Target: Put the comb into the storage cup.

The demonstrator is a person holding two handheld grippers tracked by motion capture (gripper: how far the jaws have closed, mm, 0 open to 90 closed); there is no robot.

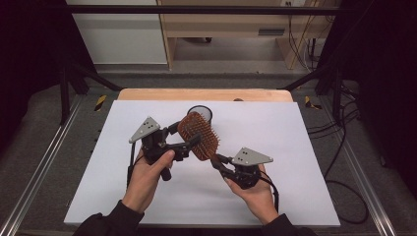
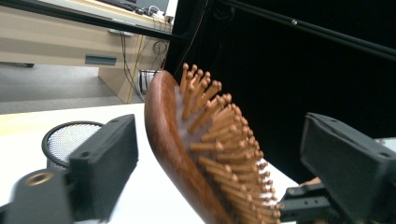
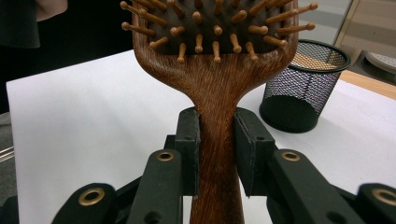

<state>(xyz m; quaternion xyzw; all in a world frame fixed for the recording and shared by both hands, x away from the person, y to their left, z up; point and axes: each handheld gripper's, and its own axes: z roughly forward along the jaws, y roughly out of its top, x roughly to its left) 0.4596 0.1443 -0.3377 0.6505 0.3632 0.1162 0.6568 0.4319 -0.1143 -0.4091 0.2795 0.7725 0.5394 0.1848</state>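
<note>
A wooden paddle hairbrush (image 1: pixel 198 135) with peg bristles is held up above the white mat. My right gripper (image 1: pixel 218 161) is shut on its handle (image 3: pixel 217 140), with both pads pressed against the wood just below the head. My left gripper (image 1: pixel 184 136) reaches in from the left with its jaws on either side of the brush head (image 2: pixel 168 140). One pad faces the wooden back and the other faces the bristles. A small gap shows on each side, so this gripper is open. Behind the brush a black mesh cup (image 1: pixel 199 112) stands upright on the mat.
A white mat (image 1: pixel 295 147) covers most of the wooden table (image 1: pixel 206 94). Metal rails run along both sides. Cables lie on the floor at the right. A wooden cabinet stands beyond the table's far edge.
</note>
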